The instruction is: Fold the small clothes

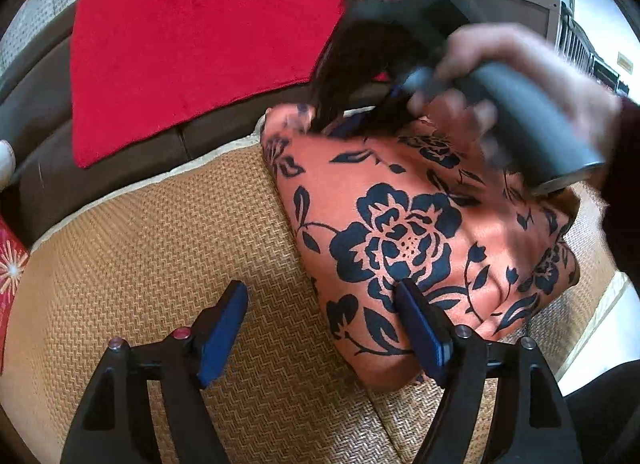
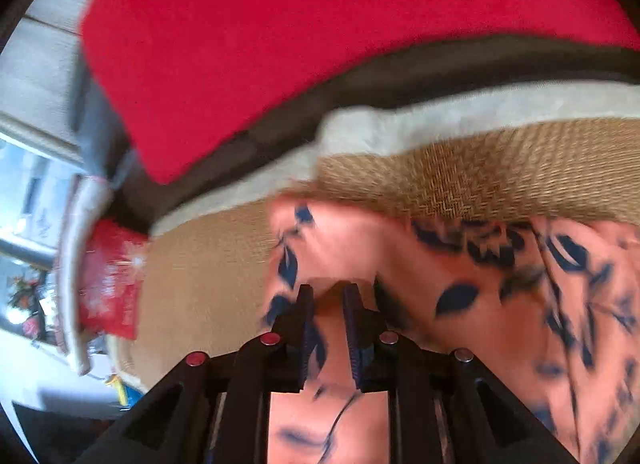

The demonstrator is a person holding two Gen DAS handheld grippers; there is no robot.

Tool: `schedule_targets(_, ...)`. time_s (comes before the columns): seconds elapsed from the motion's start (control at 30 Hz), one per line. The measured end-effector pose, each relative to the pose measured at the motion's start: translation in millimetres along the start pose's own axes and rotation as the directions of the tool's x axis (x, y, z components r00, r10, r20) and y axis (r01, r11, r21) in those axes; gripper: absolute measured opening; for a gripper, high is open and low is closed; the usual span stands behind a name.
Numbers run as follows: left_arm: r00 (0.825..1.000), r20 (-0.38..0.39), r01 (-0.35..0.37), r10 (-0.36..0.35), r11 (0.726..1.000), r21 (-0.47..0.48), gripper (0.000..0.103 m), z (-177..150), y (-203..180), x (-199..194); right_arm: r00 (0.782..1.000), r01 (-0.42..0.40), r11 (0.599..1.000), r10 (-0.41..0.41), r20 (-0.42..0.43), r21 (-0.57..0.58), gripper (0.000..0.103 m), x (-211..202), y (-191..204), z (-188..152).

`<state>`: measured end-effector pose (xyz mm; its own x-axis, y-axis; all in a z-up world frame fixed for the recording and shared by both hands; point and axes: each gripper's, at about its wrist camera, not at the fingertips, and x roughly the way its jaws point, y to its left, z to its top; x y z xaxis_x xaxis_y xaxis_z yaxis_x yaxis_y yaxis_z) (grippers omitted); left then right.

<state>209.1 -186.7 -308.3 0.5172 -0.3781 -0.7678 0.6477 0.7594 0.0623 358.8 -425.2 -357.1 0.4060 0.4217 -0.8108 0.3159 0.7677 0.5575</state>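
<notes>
Left claw (image 1: 320,296): wide open, gripping nothing. Its left finger stands over the woven mat (image 1: 160,248); its right finger overlaps the near left edge of the floral garment (image 1: 400,240). Whether that finger touches the cloth cannot be told.

Right claw (image 2: 327,292): fingers nearly together, with a fold of the floral garment (image 2: 480,304) pinched between them. The cloth runs from the fingertips back under the claw body and spreads to the right.

Garment position: it lies on the woven mat, which covers a seat cushion of a dark brown sofa (image 1: 36,104). It sits to the right of the left claw's centre line and directly at the right claw's tips.

View differences:
- The left wrist view shows the right hand (image 1: 520,76) gripping the right claw's grey handle (image 1: 528,120) above the garment's far edge; this area is motion-blurred.
- The left wrist view shows a red cloth (image 1: 192,48) laid flat beyond the mat, with a stitched rectangular panel.
- The right wrist view shows the mat's pale border (image 2: 440,120) and a red patterned item (image 2: 110,284) at the left; the whole view is blurred.

Garment appearance: salmon-orange fabric printed with large navy roses, leaves and stems. It is bunched into a thick, rounded bundle with soft creases.
</notes>
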Motion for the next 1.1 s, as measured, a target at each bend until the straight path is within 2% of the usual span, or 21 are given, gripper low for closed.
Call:
schedule_targets(0.03,1.0,0.004,-0.003,0.003,1.0,0.007,0.078,0,0,0,1.0,0.01,1.0,-0.009,-0.027,0.018,0.02,12,-9,4)
schedule_targets(0.1,1.0,0.001,0.009,-0.009,1.0,0.007,0.078,0,0,-1,1.0,-0.026,0.998,0.026,0.004,0.058,0.02,12,-12,2)
schedule_targets(0.2,1.0,0.004,-0.003,0.003,1.0,0.003,0.078,0,-1,-1,0.998,-0.04,0.998,0.038,0.044,0.045,0.02,-21,-13,-12)
schedule_targets(0.33,0.999,0.023,-0.046,0.046,0.999,0.023,0.078,-3,-10,-5,0.993,-0.035,0.999,0.036,0.115,-0.007,0.021,-84,-13,-52)
schedule_targets(0.47,0.997,0.032,-0.074,0.073,0.997,0.022,0.078,-5,-16,-7,0.986,0.051,0.997,-0.042,0.163,-0.051,0.021,-123,-18,-99)
schedule_targets(0.53,0.996,0.031,-0.082,0.081,0.996,0.019,0.078,-6,-17,-9,0.985,0.087,0.996,-0.081,0.151,-0.032,0.022,-125,-27,-122)
schedule_targets(0.63,0.996,0.025,-0.086,0.085,0.996,0.015,0.078,-6,-17,-7,0.989,0.141,0.99,-0.14,0.056,-0.01,0.023,-97,-44,-146)
schedule_targets(0.7,0.995,0.027,-0.096,0.096,0.995,0.014,0.078,-5,-16,-4,0.987,0.118,0.993,-0.115,0.109,-0.015,0.023,-98,-47,-157)
schedule_targets(0.8,0.994,0.025,-0.105,0.104,0.994,0.018,0.078,-4,-17,-3,0.987,0.037,0.999,-0.041,0.157,0.03,0.025,-114,-51,-160)
schedule_targets(0.97,0.994,0.014,-0.111,0.111,0.994,0.017,0.078,-1,-21,-5,0.937,-0.049,0.997,0.027,0.347,0.053,0.025,-146,-67,-172)
schedule_targets(1.03,0.993,0.014,-0.114,0.113,0.993,0.021,0.078,2,-22,-7,0.92,-0.087,0.992,0.044,0.389,0.093,0.034,-150,-80,-174)
schedule_targets(1.1,0.994,0.028,-0.105,0.104,0.994,0.01,0.078,5,-21,-13,0.903,-0.146,0.978,0.07,0.424,0.149,0.076,-152,-97,-176)
